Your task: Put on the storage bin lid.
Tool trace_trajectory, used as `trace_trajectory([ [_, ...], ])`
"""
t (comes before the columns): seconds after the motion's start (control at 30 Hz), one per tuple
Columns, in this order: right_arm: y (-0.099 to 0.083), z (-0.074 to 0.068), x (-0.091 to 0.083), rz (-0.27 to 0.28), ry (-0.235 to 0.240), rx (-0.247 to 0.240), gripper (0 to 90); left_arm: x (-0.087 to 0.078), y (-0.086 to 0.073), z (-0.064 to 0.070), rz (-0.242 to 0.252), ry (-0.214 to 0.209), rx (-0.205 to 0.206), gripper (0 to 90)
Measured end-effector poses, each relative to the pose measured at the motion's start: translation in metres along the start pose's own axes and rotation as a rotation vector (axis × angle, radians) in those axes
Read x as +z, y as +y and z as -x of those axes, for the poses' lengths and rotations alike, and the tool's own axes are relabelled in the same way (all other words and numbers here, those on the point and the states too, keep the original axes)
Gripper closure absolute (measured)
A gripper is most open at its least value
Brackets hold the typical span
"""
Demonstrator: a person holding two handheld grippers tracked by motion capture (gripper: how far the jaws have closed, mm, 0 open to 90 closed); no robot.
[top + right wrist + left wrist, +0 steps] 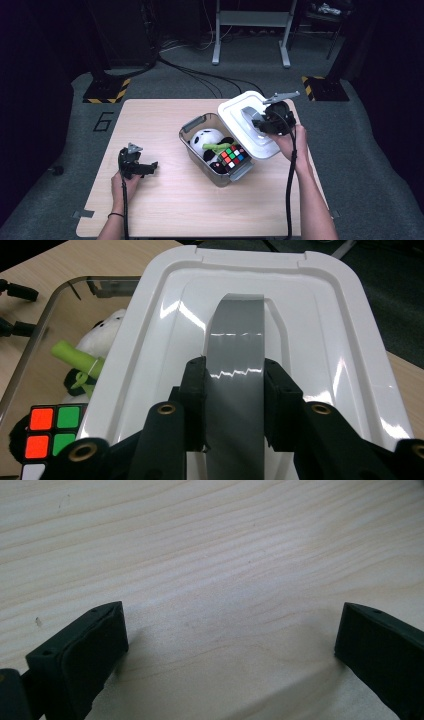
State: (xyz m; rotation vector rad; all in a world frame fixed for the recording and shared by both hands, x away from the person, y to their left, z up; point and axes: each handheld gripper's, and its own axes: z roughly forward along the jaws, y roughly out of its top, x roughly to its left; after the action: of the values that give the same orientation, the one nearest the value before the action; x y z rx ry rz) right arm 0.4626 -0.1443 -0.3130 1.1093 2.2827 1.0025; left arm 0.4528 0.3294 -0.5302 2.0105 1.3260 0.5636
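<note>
Bin (197,125) sits mid-table (165,210), slightly right of centre. In bin: plush panda (205,140) at far-left end, puzzle cube (233,156) at near-right end, touching panda. Lid (240,107) off bin, overlapping its right rim, tilted. My right gripper (234,385) on lid, jaws either side of lid handle (237,335). My left gripper (150,166) on table, well left of bin.

white lid (320,340) with a grey handle (236,370), black-and-white panda (206,141) and multicolour cube (233,156) just beside it, pale woodgrain table (165,210).
</note>
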Motion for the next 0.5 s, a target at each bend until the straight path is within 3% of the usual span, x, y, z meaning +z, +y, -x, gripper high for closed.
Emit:
trace_trajectory([
  [0.5,0.014,-0.023,0.017,-0.019,0.069,-0.022,67.2,0.0,0.0,0.0,0.001,-0.002,0.001,0.3],
])
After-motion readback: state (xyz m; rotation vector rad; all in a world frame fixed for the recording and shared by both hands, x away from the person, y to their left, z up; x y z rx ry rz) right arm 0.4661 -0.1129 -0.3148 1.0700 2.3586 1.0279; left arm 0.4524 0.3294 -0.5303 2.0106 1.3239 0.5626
